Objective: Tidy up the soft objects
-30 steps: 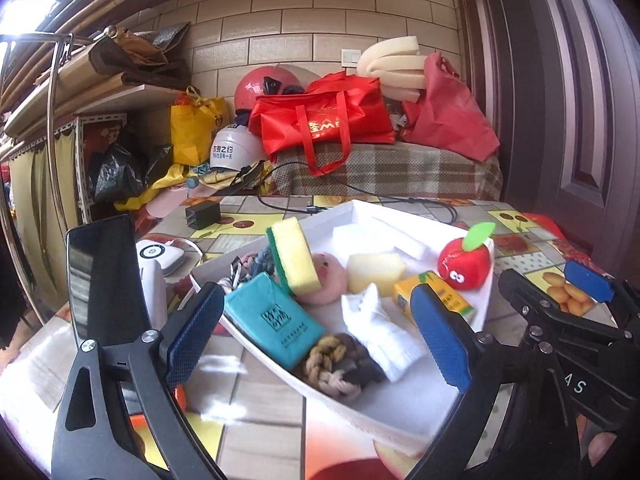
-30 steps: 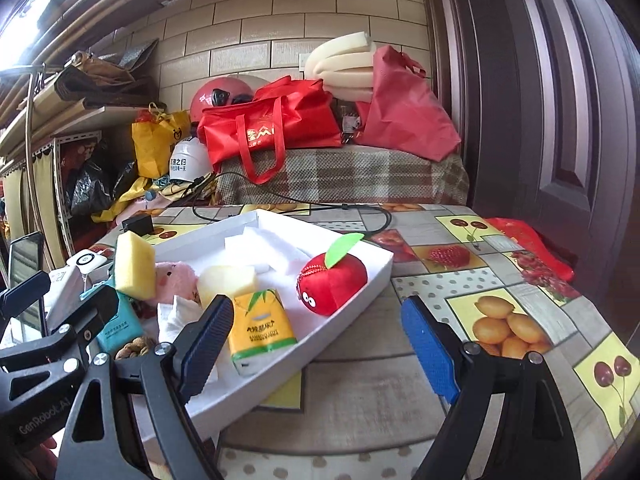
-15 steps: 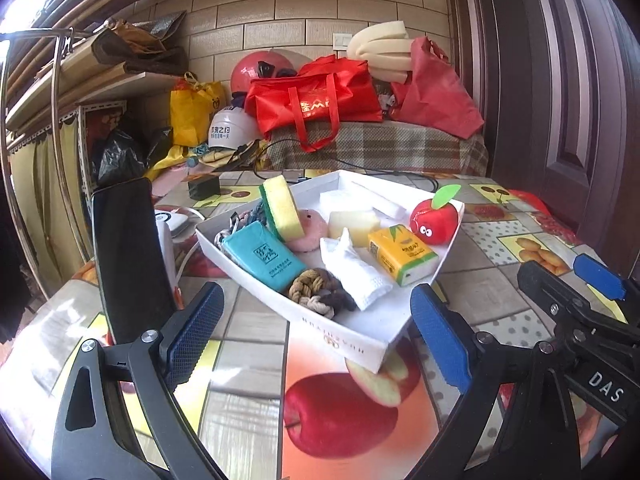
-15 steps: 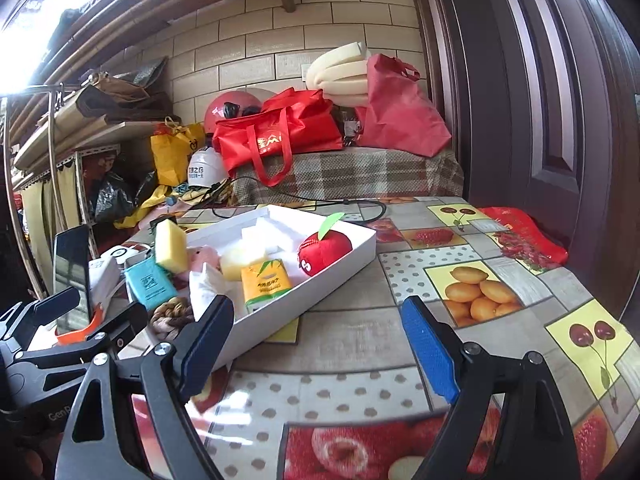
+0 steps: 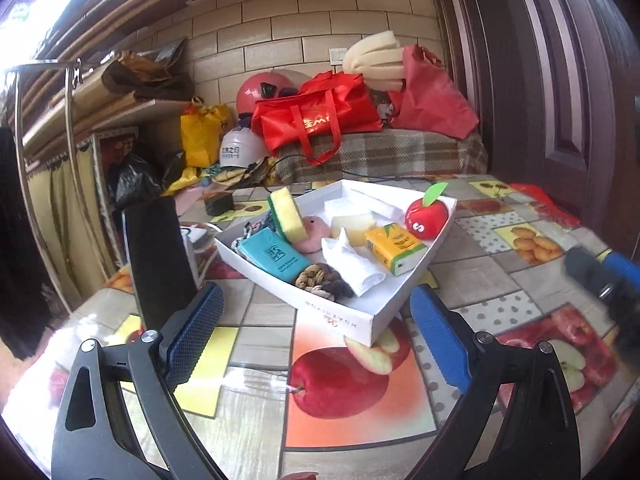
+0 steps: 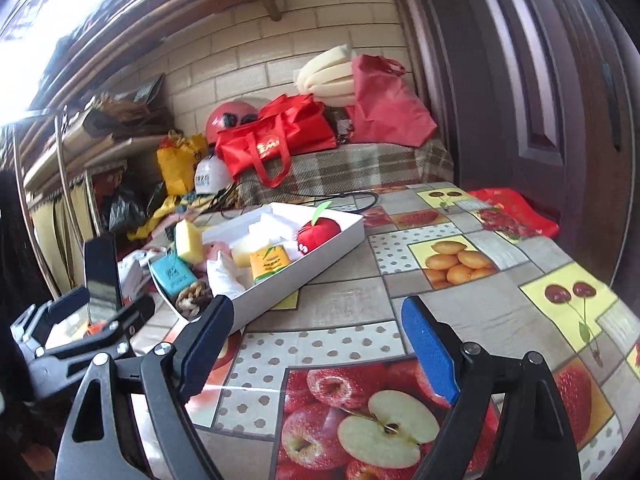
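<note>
Your left fingers (image 5: 316, 334) stand wide apart and hold nothing; the white tray (image 5: 340, 318) of soft things sits on the table (image 5: 260, 408) just ahead of them. Your right fingers (image 6: 316, 344) are spread wide and empty too, with the tray (image 6: 320, 254) ahead and to their left, the plush apple (image 6: 320, 230) at its far end.

Ahead of the left gripper's (image 5: 316, 336) spread jaws, on the table (image 5: 256, 344): a tray (image 5: 340, 316). In the tray, nearest the jaws, a rope knot (image 5: 320, 278) between a tissue pack (image 5: 276, 256) leftward and a sock (image 5: 352, 260) rightward; farther back, a sponge (image 5: 288, 216); far right corner, a plush apple (image 5: 426, 218). Left of the jaws, an upright phone (image 5: 158, 260).
</note>
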